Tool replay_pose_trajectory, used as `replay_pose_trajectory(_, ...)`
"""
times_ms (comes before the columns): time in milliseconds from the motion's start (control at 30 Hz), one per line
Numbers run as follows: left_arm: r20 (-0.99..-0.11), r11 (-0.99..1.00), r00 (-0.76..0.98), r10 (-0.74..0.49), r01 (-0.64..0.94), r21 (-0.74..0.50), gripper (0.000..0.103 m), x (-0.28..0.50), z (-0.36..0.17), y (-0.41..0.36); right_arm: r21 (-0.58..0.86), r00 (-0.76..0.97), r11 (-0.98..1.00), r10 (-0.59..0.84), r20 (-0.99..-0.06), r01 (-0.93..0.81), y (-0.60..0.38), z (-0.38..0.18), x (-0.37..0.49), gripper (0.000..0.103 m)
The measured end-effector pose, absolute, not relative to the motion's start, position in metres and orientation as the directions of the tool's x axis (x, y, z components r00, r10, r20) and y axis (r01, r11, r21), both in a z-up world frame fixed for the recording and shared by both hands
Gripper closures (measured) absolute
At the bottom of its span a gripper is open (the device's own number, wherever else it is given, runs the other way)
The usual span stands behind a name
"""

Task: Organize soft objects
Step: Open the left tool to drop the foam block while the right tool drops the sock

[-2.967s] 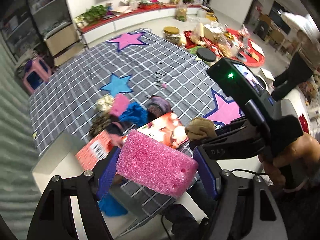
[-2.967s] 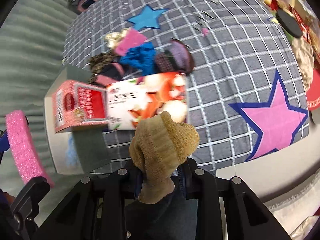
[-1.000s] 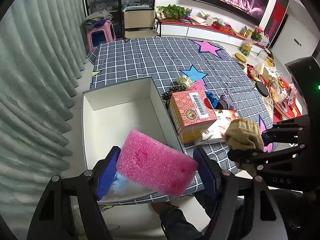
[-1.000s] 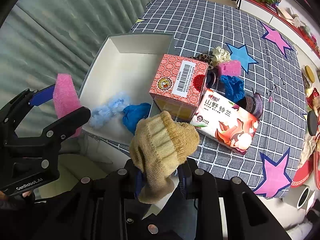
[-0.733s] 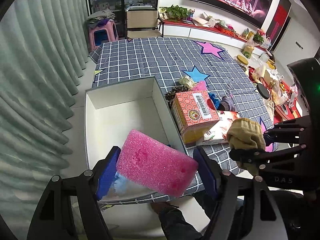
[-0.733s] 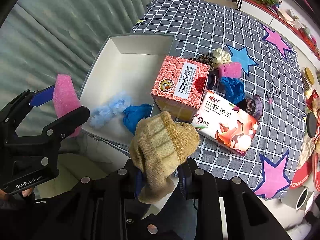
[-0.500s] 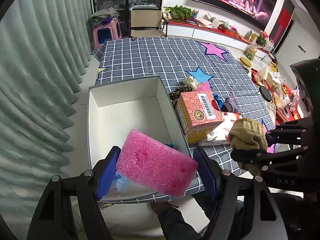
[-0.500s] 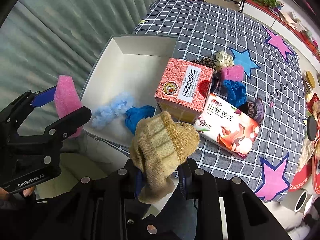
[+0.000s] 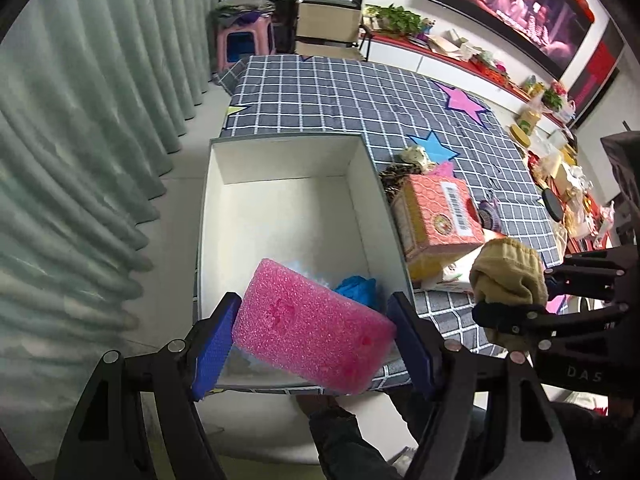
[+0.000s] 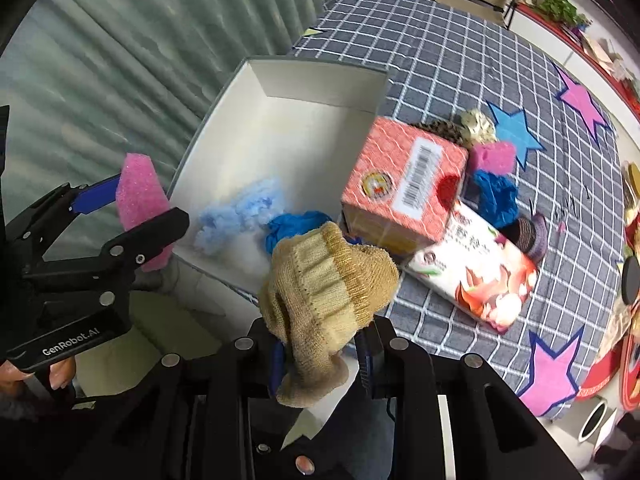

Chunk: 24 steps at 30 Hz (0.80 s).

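Left gripper (image 9: 312,340) clamps pink sponge (image 9: 312,330) low in frame, over white box (image 9: 280,216); right gripper (image 10: 324,354) clamps tan sock (image 10: 326,280).

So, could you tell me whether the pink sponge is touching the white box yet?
Apart. In the right wrist view the pink sponge, clamped in the left gripper, sits outside the white box wall with curtain visible between them.

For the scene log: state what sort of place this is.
Most likely a home living room. A wall-mounted television shows a programme, potted plants stand on a low cabinet beneath it, long curtains hang at the side, and a checked cloth with stars covers the table.
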State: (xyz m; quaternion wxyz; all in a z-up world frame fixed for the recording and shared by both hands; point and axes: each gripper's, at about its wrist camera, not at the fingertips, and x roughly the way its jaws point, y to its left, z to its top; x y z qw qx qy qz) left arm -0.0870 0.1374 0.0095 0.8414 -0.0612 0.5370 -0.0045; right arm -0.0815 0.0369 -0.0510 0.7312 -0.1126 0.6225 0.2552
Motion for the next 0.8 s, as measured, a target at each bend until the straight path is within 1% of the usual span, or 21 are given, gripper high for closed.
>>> replay_pose_trajectory(233, -0.912, 0.990, 0.411, -0.007, -0.127, -0.065, 0.026, -0.061, 0.002, 0.150, 0.177, 0.108, 0.833, 0.271, -0.957, -0.524, 0.063, -0.041, -0.049, 0.073)
replay_pose_trajectory(433, -0.915, 0.984, 0.403, 0.013, -0.166, -0.059, 0.026, -0.036, -0.008, 0.158, 0.205, 0.101, 0.828, 0.299, -0.949, -0.523, 0.087, -0.038, -0.013, 0.073)
replay_pose_trajectory(567, -0.916, 0.981, 0.400, 0.035, -0.187, -0.045, 0.026, -0.024, -0.015, 0.161, 0.207, 0.070, 0.819, 0.287, -0.955, -0.534, 0.102, -0.044, 0.009, 0.073)
replay_pose_trajectory(800, -0.937, 0.972, 0.349, 0.025, -0.229, -0.060, 0.025, -0.010, -0.037, 0.167, 0.247, 0.012, 0.819, 0.296, -0.955, -0.518, 0.116, -0.061, 0.037, 0.073)
